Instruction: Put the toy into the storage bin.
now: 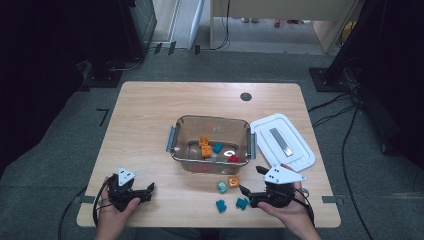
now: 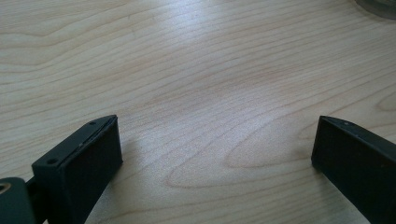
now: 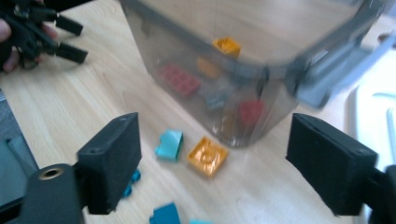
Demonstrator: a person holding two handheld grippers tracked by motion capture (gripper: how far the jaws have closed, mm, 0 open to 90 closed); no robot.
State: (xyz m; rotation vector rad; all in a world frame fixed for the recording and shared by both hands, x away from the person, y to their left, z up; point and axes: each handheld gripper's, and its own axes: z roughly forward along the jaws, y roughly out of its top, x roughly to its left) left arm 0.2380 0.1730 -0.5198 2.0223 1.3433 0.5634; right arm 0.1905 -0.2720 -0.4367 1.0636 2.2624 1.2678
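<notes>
A clear plastic container [image 1: 175, 137] stands mid-table, holding orange [image 1: 204, 145], teal [image 1: 217, 148] and red [image 1: 233, 158] bricks. In front of it on the wood lie an orange brick [image 1: 233, 182], a pale teal brick [image 1: 222, 187] and two darker teal bricks [image 1: 221, 205] [image 1: 242, 203]. My right gripper [image 1: 252, 180] is low at the front right, open, pointing at these loose bricks. In the right gripper view the orange brick [image 3: 208, 156] and pale teal brick [image 3: 169, 144] lie beyond its jaws, untouched, in front of the container [image 3: 261, 74]. My left gripper [image 1: 149, 192] rests open at the front left, over bare wood [image 2: 215, 140].
The white lid [image 1: 282, 141] lies flat to the right of the container, close to my right hand. A small dark round hole [image 1: 245, 96] is in the tabletop at the back. The table's front edge runs just behind both hands.
</notes>
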